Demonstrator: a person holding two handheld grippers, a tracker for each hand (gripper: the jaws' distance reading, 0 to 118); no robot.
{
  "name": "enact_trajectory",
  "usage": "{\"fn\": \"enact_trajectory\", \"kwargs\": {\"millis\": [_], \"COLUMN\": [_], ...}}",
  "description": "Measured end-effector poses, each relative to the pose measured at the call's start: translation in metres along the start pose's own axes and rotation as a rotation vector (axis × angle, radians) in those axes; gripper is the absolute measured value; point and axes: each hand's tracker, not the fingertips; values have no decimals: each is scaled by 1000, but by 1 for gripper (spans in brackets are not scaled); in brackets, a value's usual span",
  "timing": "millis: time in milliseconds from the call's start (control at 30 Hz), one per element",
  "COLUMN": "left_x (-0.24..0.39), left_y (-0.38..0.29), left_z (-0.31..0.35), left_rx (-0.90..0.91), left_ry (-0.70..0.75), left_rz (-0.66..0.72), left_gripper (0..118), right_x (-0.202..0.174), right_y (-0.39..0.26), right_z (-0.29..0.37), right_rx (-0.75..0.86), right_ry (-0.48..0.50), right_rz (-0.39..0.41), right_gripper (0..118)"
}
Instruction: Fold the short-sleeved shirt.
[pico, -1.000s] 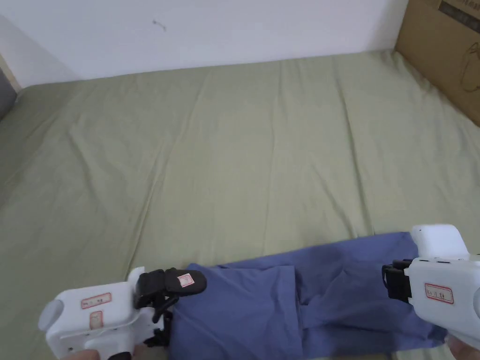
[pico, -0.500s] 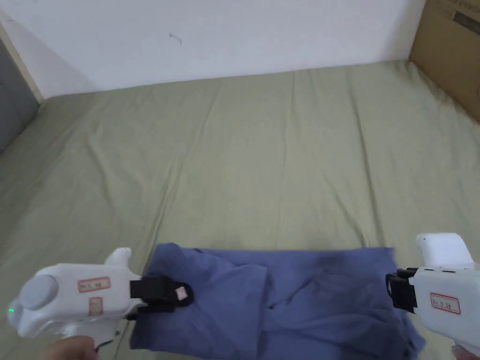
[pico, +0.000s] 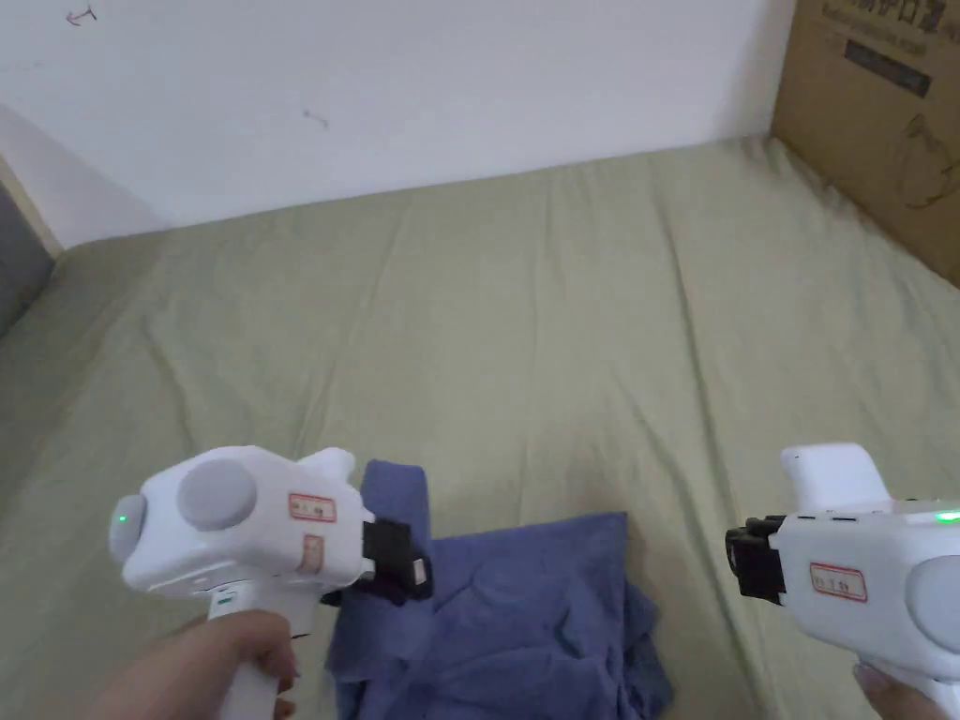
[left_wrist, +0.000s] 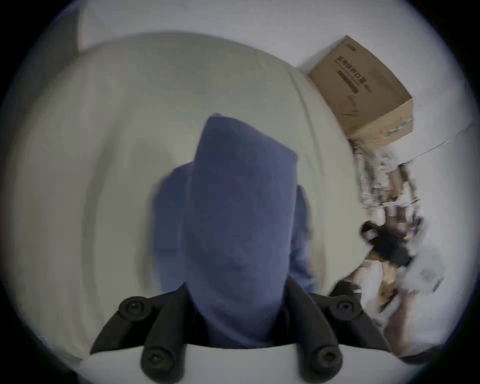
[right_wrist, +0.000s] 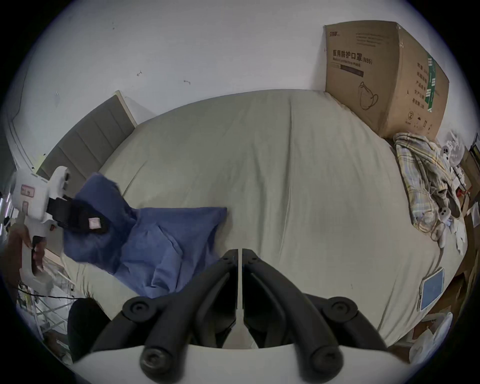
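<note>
Head view: the blue shirt lies bunched at lower centre on the green bed, its bottom edge cut off; the cardboard box at upper right is closed, contents unseen. Left gripper view, blurred: the left hand-held gripper is clamped on shirt fabric. Right gripper view: the right hand-held gripper has its jaws together, holding nothing.

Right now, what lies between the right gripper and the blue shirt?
Only bare green bedsheet. The head view shows the right gripper, jaws together and holding nothing, apart from the blue shirt, which the left gripper holds.
</note>
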Motion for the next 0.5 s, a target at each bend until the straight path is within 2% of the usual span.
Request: {"fn": "enact_trajectory", "kwargs": {"millis": [67, 100, 133, 167, 200, 233, 267, 300, 333, 433, 500], "left_x": [19, 31, 40, 48, 52, 53, 50, 52, 52, 56, 55], "left_y": [8, 9, 7, 7, 7, 6, 8, 5, 4, -1, -6], "left_z": [-35, -51, -65, -82, -94, -105, -114, -118, -117, -94, -61], "left_rx": [-60, -87, -119, -127, -146, -174, -149, -140, -122, -91, 99], "left_ry": [-74, -80, -84, -92, -105, -139, -133, -177, -200, -199, -89], "left_rz": [-3, -37, -63, -64, -44, -14, -26, -3, -2, -34, -146], "left_gripper": [11, 16, 34, 34, 41, 59, 84, 101, 110, 111, 107], "right_x": [6, 9, 11, 13, 16, 18, 21, 23, 24, 25, 26], "right_y": [1, 2, 3, 4, 5, 5, 6, 6, 6, 6, 6], "right_z": [2, 4, 5, 6, 7, 8, 8, 9, 9, 10, 11], "right_rx": [-7, -4, 1, 4, 5, 6, 8, 11, 12, 25, 34], "right_ry": [4, 0, -9, -20, -26, -29, -31, -30, -30, -32, -29], "right_rz": [-16, -17, -14, -10, -10, -13, -20, -28, -32, -34, -40], "right_gripper": [4, 4, 4, 4, 4, 4, 4, 4, 4, 4, 4]}}
